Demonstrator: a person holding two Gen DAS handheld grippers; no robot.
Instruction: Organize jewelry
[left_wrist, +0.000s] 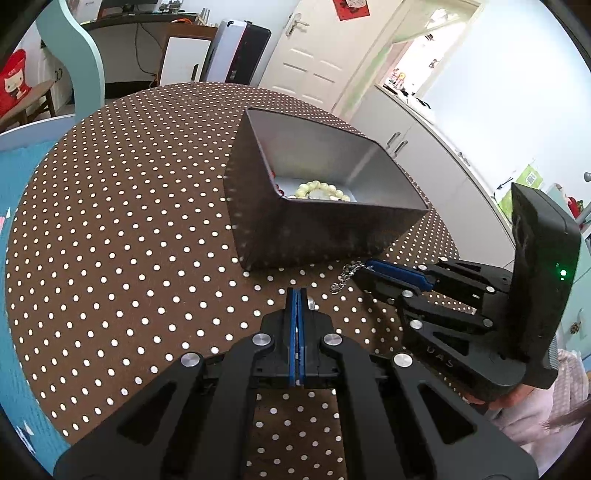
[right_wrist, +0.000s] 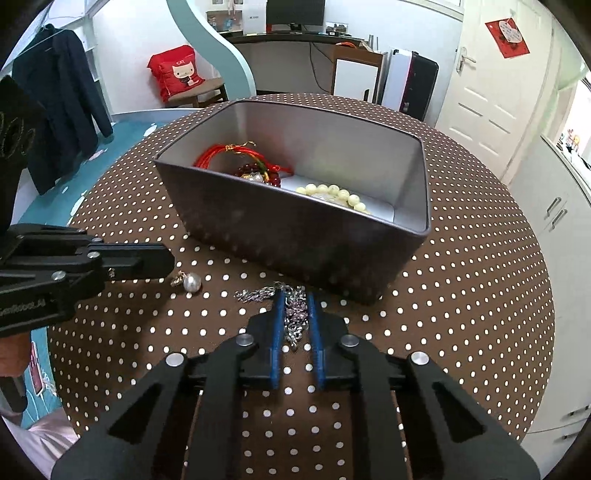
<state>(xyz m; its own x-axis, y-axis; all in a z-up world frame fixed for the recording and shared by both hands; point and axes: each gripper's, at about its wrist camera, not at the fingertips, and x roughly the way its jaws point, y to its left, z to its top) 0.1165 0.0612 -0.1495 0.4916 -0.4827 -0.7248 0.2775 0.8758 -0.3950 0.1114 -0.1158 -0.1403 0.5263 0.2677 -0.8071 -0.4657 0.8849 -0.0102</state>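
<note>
A grey metal box (right_wrist: 295, 236) stands on the dotted round table (right_wrist: 480, 295). It holds a red cord bracelet (right_wrist: 229, 157) and a cream bead bracelet (right_wrist: 332, 194); the beads also show in the left wrist view (left_wrist: 319, 190), inside the box (left_wrist: 314, 236). My right gripper (right_wrist: 295, 302) has its fingers a little apart around a silver chain (right_wrist: 293, 314) lying before the box; the chain also shows in the left wrist view (left_wrist: 345, 277). A pearl earring (right_wrist: 190, 282) lies just past my left gripper (right_wrist: 166, 258), which is shut and empty (left_wrist: 297, 295).
The table edge curves close on the left and right. A blue floor (right_wrist: 48, 206), a desk (right_wrist: 295, 37) and a white door (right_wrist: 491, 85) are beyond. White cabinets (right_wrist: 554, 206) stand at the right.
</note>
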